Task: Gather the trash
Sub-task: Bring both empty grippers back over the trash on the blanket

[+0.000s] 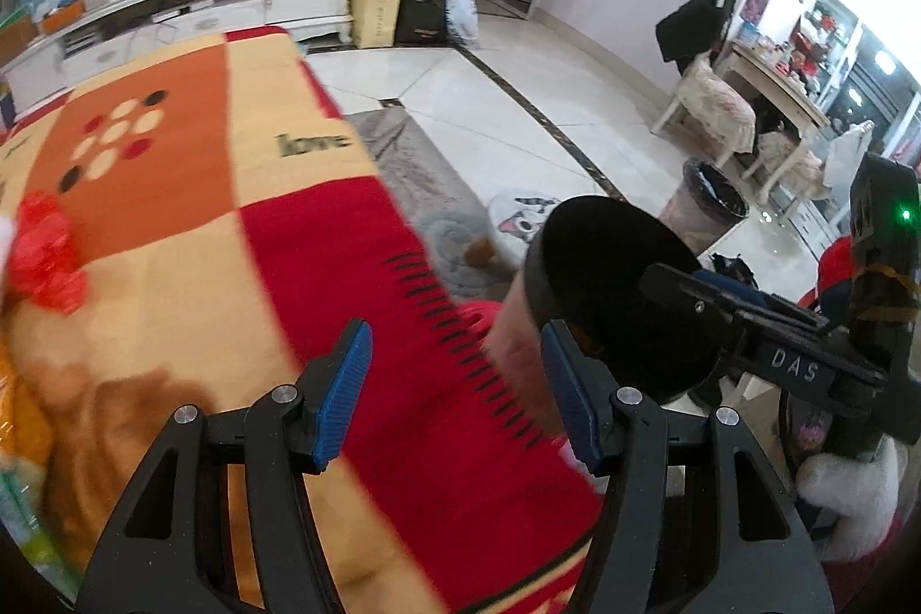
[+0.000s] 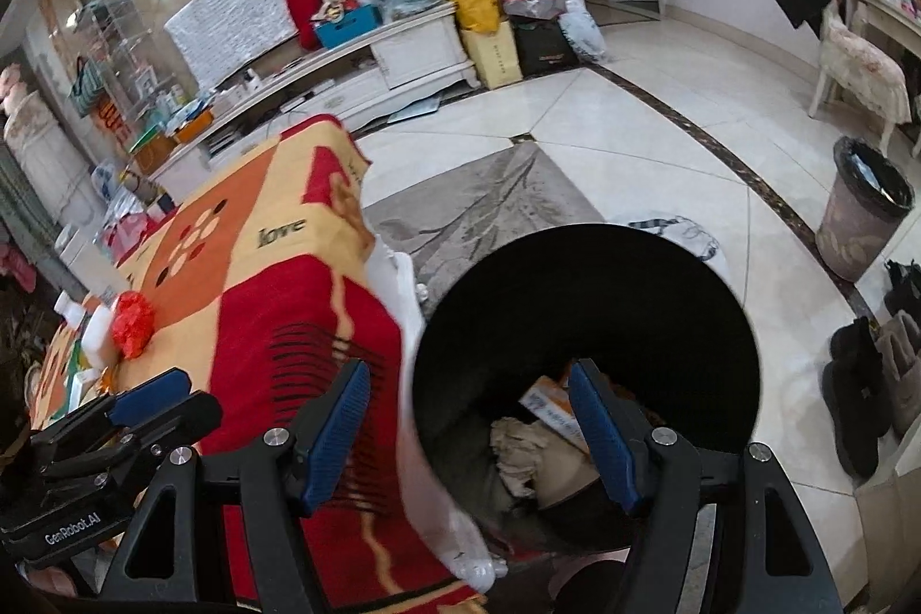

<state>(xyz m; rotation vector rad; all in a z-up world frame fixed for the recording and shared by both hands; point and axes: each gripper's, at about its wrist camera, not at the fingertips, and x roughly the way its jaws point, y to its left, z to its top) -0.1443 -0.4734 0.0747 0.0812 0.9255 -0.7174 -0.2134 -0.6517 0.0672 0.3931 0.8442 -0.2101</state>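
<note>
A black-lined trash bin [image 2: 587, 303] stands beside the blanket-covered table [image 2: 276, 280], with paper and a small carton [image 2: 547, 407] inside. My right gripper [image 2: 469, 433] is open and empty above the bin's near rim. My left gripper [image 1: 457, 392] is open and empty over the table's red edge; the bin [image 1: 604, 269] is to its right. The right gripper [image 1: 765, 326] shows there above the bin. Crumpled red plastic trash [image 1: 46, 257] lies on the table at far left; it also shows in the right wrist view [image 2: 133, 320], next to a white bottle [image 2: 96, 326].
A second lined bin [image 2: 863, 211] stands on the tiled floor at right, near shoes [image 2: 863, 384]. A grey rug [image 2: 489, 199] lies beyond the table. A white TV cabinet [image 2: 345, 61] and bags [image 2: 506, 33] line the far wall. Chairs [image 1: 714, 107] stand at right.
</note>
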